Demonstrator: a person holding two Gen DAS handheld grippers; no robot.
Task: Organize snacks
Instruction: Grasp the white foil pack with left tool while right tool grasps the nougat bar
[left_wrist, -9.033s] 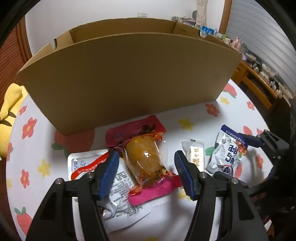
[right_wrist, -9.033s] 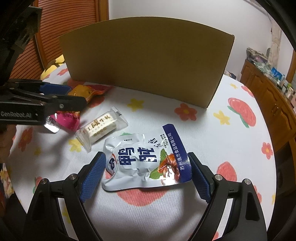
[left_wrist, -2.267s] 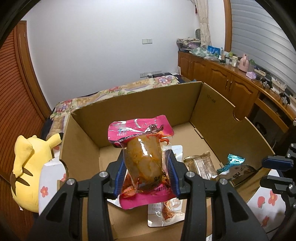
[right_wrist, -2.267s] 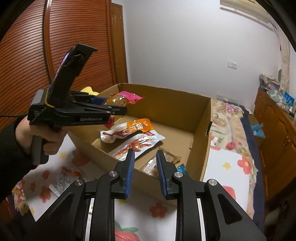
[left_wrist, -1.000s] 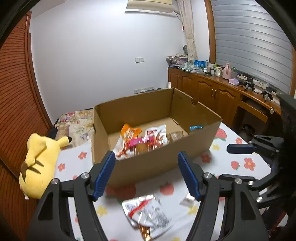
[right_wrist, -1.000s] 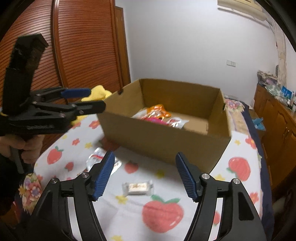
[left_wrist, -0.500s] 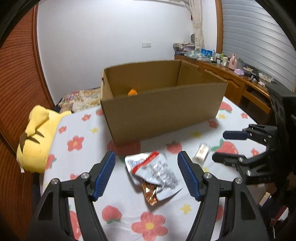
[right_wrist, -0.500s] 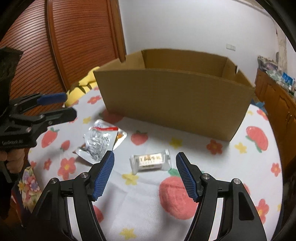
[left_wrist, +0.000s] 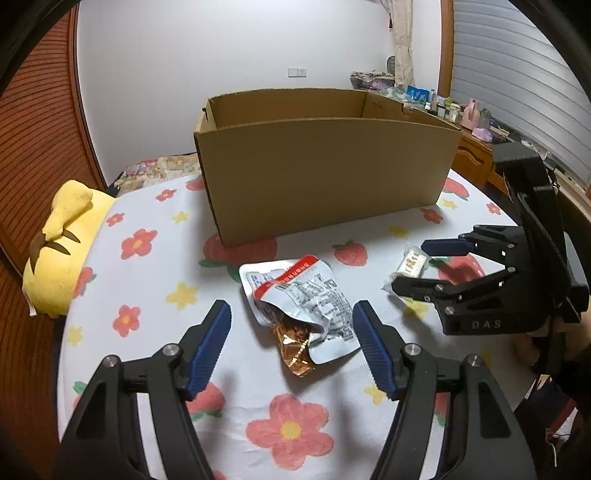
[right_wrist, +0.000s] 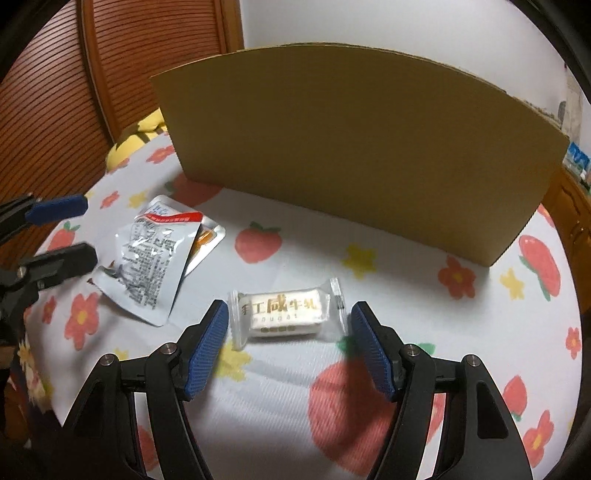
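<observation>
Snacks lie on the table in front of the box (left_wrist: 325, 173): a silver pouch (left_wrist: 299, 295) and a candy (right_wrist: 284, 314). Left gripper (left_wrist: 291, 345) and right gripper (right_wrist: 288, 345) are both wide open, holding nothing. The slippery candy might squirt out if pinched off-centre. Its wrapper shows Chinese characters; the right gripper reads "DAS".

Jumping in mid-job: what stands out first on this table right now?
A big cardboard box fills the back of the flowered tablecloth. In front of it lie two loose snacks: a crumpled silver packet between the open left gripper fingers, and a small white candy between the open right gripper fingers.
</observation>
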